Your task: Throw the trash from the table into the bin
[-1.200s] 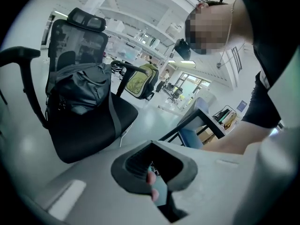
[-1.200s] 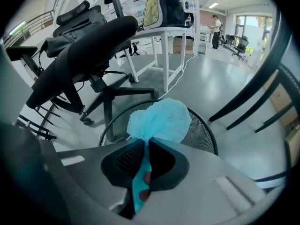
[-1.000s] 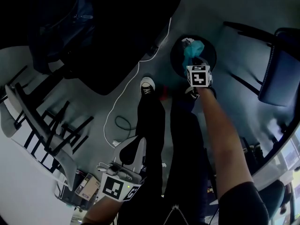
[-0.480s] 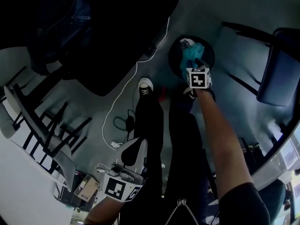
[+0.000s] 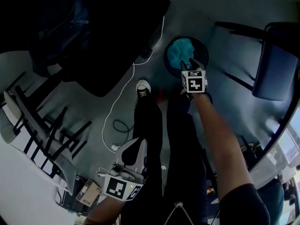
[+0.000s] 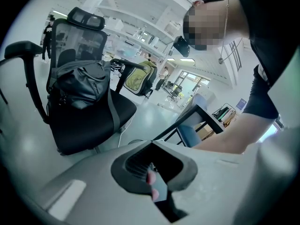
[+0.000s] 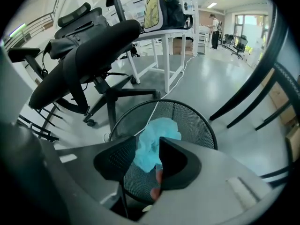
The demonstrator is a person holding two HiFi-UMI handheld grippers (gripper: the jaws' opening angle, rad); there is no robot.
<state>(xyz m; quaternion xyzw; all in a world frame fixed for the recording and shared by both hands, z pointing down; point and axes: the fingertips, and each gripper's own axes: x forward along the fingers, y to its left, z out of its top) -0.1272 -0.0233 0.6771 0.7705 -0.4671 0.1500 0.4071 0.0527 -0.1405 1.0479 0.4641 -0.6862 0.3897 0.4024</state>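
Observation:
A crumpled light-blue piece of trash point(image 5: 180, 50) lies inside the round black mesh bin point(image 5: 205, 48) on the floor. My right gripper point(image 5: 187, 65) hangs just above the bin's near rim, pointing steeply down. Its jaws have just been opening and stand apart. In the right gripper view the blue trash point(image 7: 154, 132) shows through the gap of my right gripper point(image 7: 147, 149), down in the bin point(image 7: 194, 121) and free of the pads. My left gripper point(image 5: 139, 144) rests low by the person's legs. The left gripper point(image 6: 152, 148) is shut with nothing in it.
A black office chair point(image 6: 79, 97) with a dark bag on it stands near the bin. A white table point(image 7: 164, 36) carries a yellow backpack point(image 7: 161, 3). A blue chair point(image 5: 274, 64) is at the right, a white cable point(image 5: 117, 104) crosses the floor, and the person's shoe point(image 5: 143, 86) is beside the bin.
The right gripper's jaws opened and let go of the blue trash, which now lies lower in the bin. The right gripper rose slightly. The left gripper stayed put.

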